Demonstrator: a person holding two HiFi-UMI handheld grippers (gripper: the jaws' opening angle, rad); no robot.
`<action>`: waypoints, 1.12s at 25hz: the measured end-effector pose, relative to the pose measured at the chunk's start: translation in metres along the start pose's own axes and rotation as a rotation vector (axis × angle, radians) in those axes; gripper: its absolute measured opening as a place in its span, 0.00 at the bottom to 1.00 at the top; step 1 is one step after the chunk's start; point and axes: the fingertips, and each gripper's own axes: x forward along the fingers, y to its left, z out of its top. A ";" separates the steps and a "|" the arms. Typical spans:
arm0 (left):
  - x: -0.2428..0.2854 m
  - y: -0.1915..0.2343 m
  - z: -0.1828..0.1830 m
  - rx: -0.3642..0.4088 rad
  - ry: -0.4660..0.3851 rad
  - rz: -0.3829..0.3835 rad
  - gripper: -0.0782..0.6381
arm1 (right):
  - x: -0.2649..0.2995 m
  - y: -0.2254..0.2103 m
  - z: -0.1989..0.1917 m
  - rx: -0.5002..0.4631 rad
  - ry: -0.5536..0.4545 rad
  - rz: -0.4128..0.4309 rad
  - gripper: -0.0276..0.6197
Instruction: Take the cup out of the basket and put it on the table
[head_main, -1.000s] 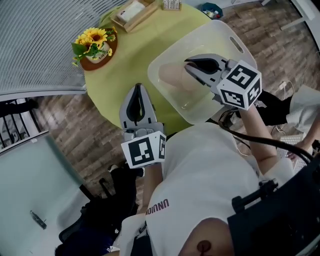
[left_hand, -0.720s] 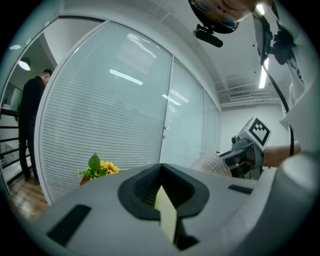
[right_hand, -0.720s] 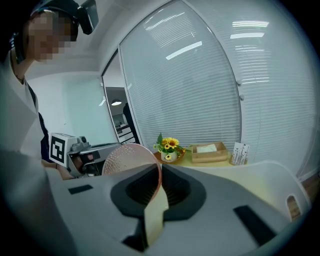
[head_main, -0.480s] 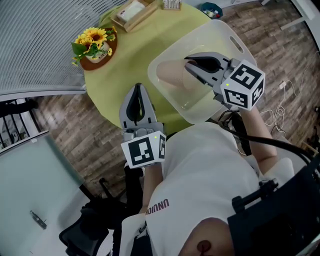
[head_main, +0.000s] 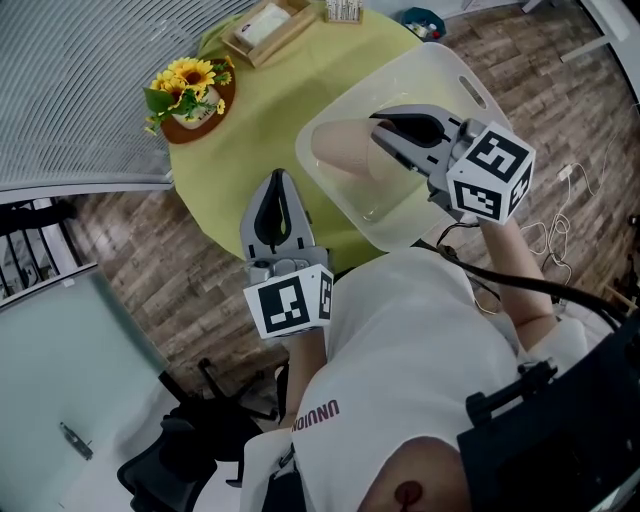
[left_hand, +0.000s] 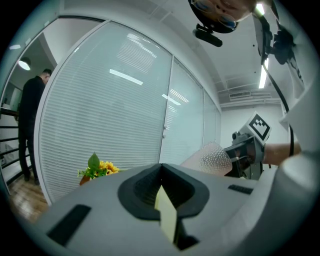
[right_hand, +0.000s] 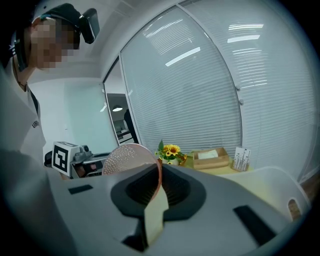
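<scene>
A pinkish translucent cup (head_main: 338, 150) with a dimpled wall lies on its side over the white translucent basket (head_main: 455, 72), near the basket's left rim. My right gripper (head_main: 380, 128) is shut on the cup's rim. In the right gripper view the cup (right_hand: 130, 159) stands out leftward from that gripper's (right_hand: 159, 186) jaws. From the left gripper view the cup (left_hand: 212, 159) and the right gripper (left_hand: 246, 150) show at the right. My left gripper (head_main: 276, 185) is shut and holds nothing, hovering at the near edge of the round yellow-green table (head_main: 265, 95).
A pot of sunflowers (head_main: 190, 88) stands at the table's left edge. At the far side are a wooden tray (head_main: 268, 25) and a small card holder (head_main: 343, 9). Glass walls with blinds surround the table; wood floor lies below.
My right gripper has shifted slightly up and away with the cup, and the cup has edged a little to the left. The left gripper has stayed put.
</scene>
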 end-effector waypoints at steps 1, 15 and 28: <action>0.000 0.000 0.000 -0.001 0.001 -0.001 0.12 | 0.000 0.000 0.001 -0.001 -0.003 0.000 0.10; 0.000 -0.002 0.001 0.003 0.001 -0.001 0.12 | -0.003 0.000 0.005 0.003 -0.024 0.004 0.09; 0.002 0.001 0.000 0.001 0.003 0.002 0.13 | -0.001 0.000 0.007 0.005 -0.026 0.007 0.09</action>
